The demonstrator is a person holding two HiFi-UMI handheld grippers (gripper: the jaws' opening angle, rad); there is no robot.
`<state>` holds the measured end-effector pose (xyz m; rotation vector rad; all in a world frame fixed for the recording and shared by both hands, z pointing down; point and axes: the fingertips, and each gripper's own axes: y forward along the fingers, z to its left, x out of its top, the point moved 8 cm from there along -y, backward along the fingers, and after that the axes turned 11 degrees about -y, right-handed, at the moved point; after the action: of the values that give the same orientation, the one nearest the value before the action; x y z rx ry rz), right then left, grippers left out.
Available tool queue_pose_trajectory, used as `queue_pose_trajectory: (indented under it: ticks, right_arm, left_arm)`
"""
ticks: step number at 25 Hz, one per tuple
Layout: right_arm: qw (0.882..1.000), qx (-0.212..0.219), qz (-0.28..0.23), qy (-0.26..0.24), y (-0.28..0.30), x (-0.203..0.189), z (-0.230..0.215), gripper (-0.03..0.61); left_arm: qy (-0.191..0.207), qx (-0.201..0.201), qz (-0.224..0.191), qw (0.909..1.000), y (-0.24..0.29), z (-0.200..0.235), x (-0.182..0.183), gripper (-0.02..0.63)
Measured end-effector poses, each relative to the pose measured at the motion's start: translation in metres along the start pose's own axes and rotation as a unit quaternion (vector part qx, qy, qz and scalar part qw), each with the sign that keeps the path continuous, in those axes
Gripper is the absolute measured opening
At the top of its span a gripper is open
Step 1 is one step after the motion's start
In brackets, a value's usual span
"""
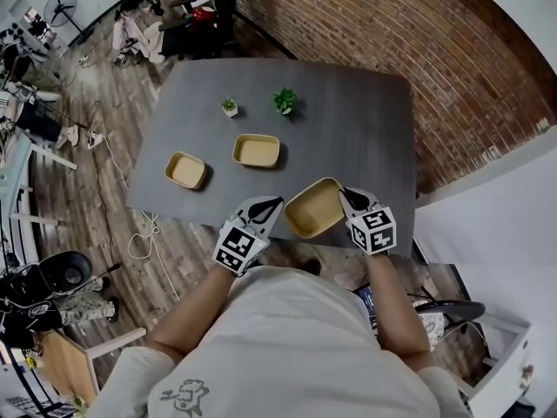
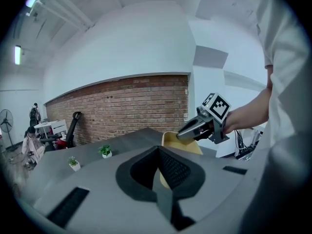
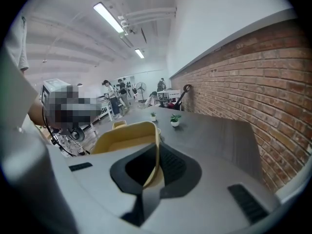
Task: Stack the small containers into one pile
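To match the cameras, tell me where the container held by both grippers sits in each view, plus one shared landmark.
Head view: held container low centre, between left gripper and right gripper.
Left gripper view: held container just right of centre, rim in the jaws.
Right gripper view: held container centre-left, wall in the jaws.
Shared landmark: larger potted plant.

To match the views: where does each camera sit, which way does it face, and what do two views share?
Head view: on the head, steeply down at the table; forearms, left gripper and right gripper show.
Left gripper view: on the left gripper, toward the brick wall, clamping the container; right gripper shows.
Right gripper view: on the right gripper, along the wall, clamping the same container.
Shared by both gripper views: two potted plants.
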<state>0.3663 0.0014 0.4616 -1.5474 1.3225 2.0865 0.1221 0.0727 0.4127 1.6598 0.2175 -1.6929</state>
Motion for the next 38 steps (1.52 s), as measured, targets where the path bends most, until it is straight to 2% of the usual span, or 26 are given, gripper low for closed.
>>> queue_pose_trajectory:
  ticks: [7, 17, 22, 34, 38]
  right_arm:
    - [1.0, -0.003, 0.012, -0.004, 0.042, 0.027, 0.029, 0.021]
    - [0.998, -0.044, 0.035, -0.004, 0.113, 0.075, 0.081, 0.021]
    - [0.997, -0.059, 0.048, 0.012, 0.141, 0.088, 0.112, 0.021]
    - [0.992, -0.094, 0.074, 0.049, 0.171, 0.094, 0.163, 0.021]
    - [0.991, -0.092, 0.081, 0.061, 0.179, 0.093, 0.173, 0.021]
  left_arm:
    - [-0.017, 0.0, -0.01, 0.9998, -0.027, 0.059, -0.005, 0.011]
    - [-0.007, -0.031, -0.026, 0.9991, -0.078, 0.168, 0.001, 0.011]
    - [-0.012, -0.036, -0.015, 0.9992, -0.101, 0.219, -0.003, 0.011]
    - [-0.011, -0.104, -0.012, 0.9944, -0.123, 0.263, -0.016, 0.011]
    - [-0.024, -0.106, 0.006, 0.9941, -0.127, 0.271, -0.025, 0.011]
